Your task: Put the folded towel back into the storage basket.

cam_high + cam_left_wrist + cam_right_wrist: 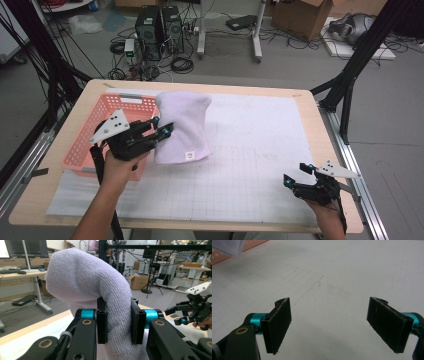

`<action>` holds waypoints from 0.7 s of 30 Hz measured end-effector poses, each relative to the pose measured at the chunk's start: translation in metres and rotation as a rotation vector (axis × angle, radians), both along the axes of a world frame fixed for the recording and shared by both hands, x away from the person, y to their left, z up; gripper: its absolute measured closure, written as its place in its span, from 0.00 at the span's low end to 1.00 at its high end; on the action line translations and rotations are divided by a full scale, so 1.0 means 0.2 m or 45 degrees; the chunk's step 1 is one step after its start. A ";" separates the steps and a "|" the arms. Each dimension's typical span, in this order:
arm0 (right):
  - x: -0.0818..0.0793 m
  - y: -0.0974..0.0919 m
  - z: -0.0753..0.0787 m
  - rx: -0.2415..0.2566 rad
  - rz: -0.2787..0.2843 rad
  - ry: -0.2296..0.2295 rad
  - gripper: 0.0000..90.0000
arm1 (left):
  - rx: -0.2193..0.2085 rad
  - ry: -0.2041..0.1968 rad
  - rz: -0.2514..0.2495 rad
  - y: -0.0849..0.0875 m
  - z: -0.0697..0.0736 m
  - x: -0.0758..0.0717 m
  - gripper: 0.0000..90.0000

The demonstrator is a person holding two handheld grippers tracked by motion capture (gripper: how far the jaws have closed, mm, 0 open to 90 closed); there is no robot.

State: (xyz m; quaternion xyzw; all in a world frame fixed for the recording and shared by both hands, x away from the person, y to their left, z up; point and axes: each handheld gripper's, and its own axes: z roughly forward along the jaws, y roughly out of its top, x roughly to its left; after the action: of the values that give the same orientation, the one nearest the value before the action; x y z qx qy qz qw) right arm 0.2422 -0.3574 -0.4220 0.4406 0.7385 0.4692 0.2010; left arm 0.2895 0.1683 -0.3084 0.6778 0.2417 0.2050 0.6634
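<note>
Left gripper (117, 323): my fingers (102, 326) are clamped on a bunched fold of the lilac towel (182, 127), so it hangs free for carrying.
Towel: draped from my left fingers, beside the pink basket (92, 132), lower edge near the counter (250, 150).
Right gripper (332, 325): fingers spread apart, nothing between them, low over the counter, well apart from the towel; I judge it is waiting to take a corner.

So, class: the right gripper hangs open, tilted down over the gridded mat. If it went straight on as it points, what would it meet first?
Most likely the bare white mat: nothing lies between the right gripper and it. The towel hangs well off that line.
</note>
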 end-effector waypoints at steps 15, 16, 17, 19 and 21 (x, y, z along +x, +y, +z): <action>0.01 0.02 0.00 -0.003 0.001 0.004 0.21 | -0.038 -0.017 0.072 0.23 0.07 0.00 0.80; 0.01 0.02 0.00 -0.003 0.001 0.010 0.21 | -0.043 -0.020 0.076 0.25 0.07 0.00 0.80; 0.01 0.02 0.00 -0.006 0.002 0.007 0.21 | -0.046 -0.022 0.081 0.26 0.08 0.00 0.80; 0.01 0.02 0.00 -0.008 0.002 0.011 0.21 | -0.055 -0.025 0.087 0.28 0.09 0.00 0.80; 0.01 0.02 0.00 -0.011 0.003 0.004 0.21 | -0.058 -0.027 0.093 0.31 0.10 0.00 0.80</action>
State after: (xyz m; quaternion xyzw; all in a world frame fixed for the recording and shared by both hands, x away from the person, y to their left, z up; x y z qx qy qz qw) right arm 0.2441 -0.3531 -0.4227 0.4397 0.7413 0.4655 0.2011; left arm 0.2885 0.2301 -0.2891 0.6509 0.2639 0.2307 0.6734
